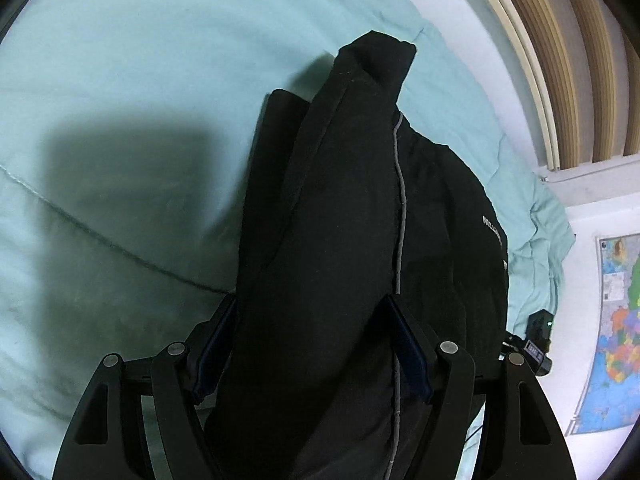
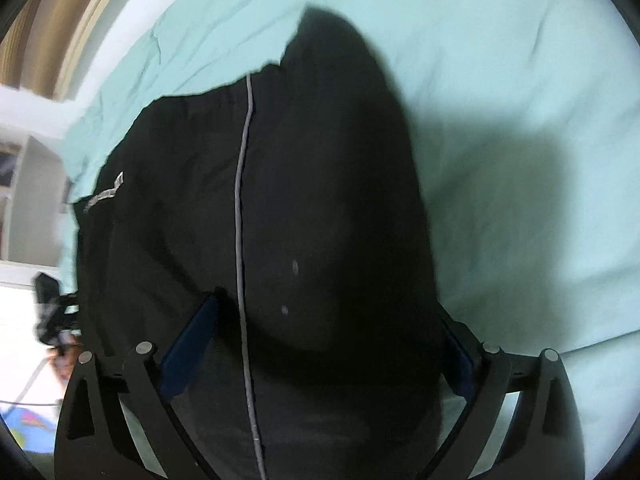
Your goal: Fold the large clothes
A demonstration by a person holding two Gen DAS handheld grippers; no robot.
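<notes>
A black garment with a thin grey piping line and a small pale logo lies bunched lengthwise on a teal bed sheet. My left gripper points down over it, and a thick fold fills the gap between its blue pads, so it is shut on that fold. In the right wrist view the same garment runs away from me. My right gripper stands wide open with the cloth lying loosely between its fingers, whose blue pad faces show bare.
The sheet spreads wide on both sides of the garment. A ribbed wooden panel and a wall map lie past the bed's edge. A black device sits close beside the garment, blurred in the right view.
</notes>
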